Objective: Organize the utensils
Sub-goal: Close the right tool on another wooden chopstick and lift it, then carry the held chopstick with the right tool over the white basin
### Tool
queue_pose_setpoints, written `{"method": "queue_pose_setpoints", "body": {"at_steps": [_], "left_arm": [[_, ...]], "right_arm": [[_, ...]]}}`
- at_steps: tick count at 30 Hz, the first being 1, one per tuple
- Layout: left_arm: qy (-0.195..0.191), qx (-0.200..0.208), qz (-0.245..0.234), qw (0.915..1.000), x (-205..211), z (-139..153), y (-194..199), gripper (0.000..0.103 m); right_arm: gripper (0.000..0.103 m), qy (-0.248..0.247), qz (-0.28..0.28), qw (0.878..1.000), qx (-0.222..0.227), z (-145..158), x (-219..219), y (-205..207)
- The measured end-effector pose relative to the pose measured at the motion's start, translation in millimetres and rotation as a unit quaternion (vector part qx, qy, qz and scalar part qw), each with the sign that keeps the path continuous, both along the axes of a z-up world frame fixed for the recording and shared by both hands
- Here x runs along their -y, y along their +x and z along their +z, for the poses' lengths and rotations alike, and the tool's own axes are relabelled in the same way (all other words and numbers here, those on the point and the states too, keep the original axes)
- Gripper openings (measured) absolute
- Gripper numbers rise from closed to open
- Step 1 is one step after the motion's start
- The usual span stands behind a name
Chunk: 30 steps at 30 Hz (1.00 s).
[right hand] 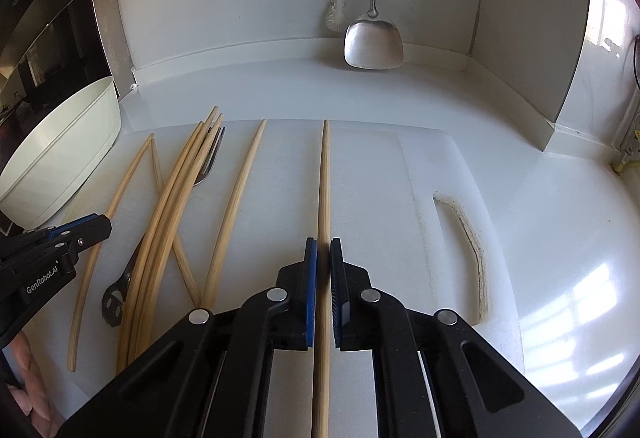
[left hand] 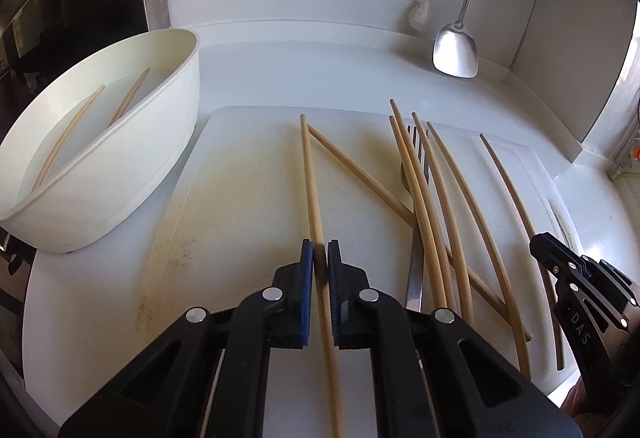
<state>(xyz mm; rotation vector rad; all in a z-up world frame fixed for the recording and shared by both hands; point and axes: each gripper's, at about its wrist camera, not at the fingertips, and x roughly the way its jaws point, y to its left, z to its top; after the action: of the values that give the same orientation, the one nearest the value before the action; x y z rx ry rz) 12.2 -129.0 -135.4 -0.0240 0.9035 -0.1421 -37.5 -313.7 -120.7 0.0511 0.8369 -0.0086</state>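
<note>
Landmark: white cutting board (left hand: 248, 173). At its near edge the left gripper (left hand: 320, 258) was clenched on a single chopstick (left hand: 310, 173), blue pads pressed against both sides of the shaft, which ran straight away from the jaws over the stained left part of the board. Toward the board's right side the right gripper (right hand: 323, 258) was likewise clamped on a second chopstick (right hand: 325, 177), lying lengthwise along the board with its tip near the far edge. Between the two held sticks, on the board's middle, lay a loose pile of chopsticks (right hand: 168, 222), several crossing one another, with a dark-handled fork (right hand: 206, 165) under them, tines pointing to the far edge. Just off the board's left far corner stood a white oval tub (left hand: 132, 173) containing two more chopsticks (left hand: 68, 133). Beyond the board's far edge, against the wall, a metal spatula (right hand: 374, 41) hung beside a white brush (right hand: 334, 13).
</note>
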Motion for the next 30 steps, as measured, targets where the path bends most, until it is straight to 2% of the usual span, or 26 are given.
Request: {"method": "queue_pose_setpoints", "body": {"at_steps": [10,19,25,30], "left_arm": [[-0.025,-0.008,0.01,0.9996,-11.6,34.7,-5.1,0.007],[-0.035,0.001,0.041,0.9986,-38.8,89.2,-19.3,0.007],[-0.044,0.02,0.074,0.9961,-78.0,131.4,-28.2,0.007],[-0.052,0.037,0.094,0.9935,-119.1,156.5,-17.0,0.007]], "right_arm": [[0.007,0.023,0.015,1.0,0.0,29.9,0.7,-7.4],[0.007,0.048,0.047,0.997,0.027,83.5,-7.0,-12.5],[0.007,0.062,0.101,0.992,0.046,120.8,-38.4,-2.0],[0.007,0.079,0.138,0.986,0.054,140.0,-82.4,18.9]]}}
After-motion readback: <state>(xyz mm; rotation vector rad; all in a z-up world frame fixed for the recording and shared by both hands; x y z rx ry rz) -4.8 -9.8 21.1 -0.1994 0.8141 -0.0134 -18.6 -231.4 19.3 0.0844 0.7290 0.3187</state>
